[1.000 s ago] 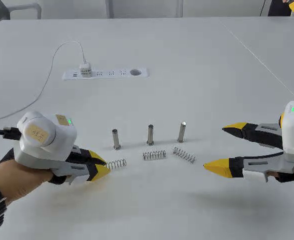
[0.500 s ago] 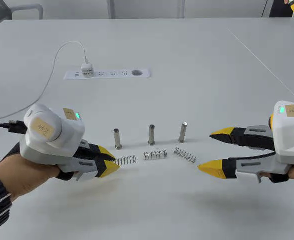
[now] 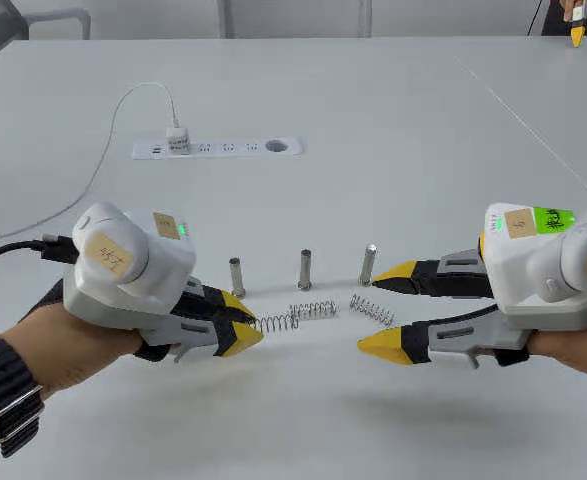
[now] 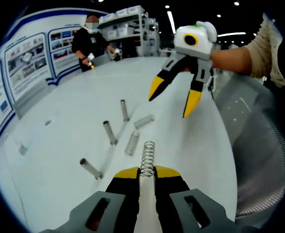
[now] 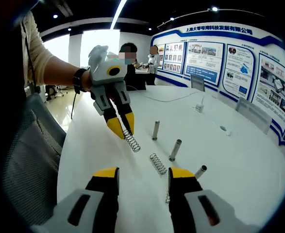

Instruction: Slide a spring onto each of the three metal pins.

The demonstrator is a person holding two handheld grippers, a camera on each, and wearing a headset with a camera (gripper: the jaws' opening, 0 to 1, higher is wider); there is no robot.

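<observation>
Your left gripper (image 3: 245,325) has its jaws clamped on one end of the first spring (image 3: 274,322). The rest of the coil juts out free past the yellow tips, and its far end sits just beside the middle spring (image 3: 313,310) lying on the table (image 3: 393,150). The left pin (image 3: 237,277), middle pin (image 3: 305,270) and right pin (image 3: 368,264) all stand upright and bare in a row just behind the springs, so this looks like the first threading of the three. The left pin is nearest, so make it your target. Lift clear before you swing, or the free end may drag the middle spring out of place. Roll your wrist until the coil hangs straight down, then bring its open end squarely over the pin's top. Lower slowly, because a spring gripped at one end will probably sway and catch on the rim if you hurry. Once a few turns are over the pin, ease the jaws apart and let it drop. Your right gripper (image 3: 371,313) is spread wide, and from the head view the right spring (image 3: 376,312) lies between its tips. I cannot tell whether the jaws are down at its level. Hold that hand quiet so it doesn't nudge the right pin.
</observation>
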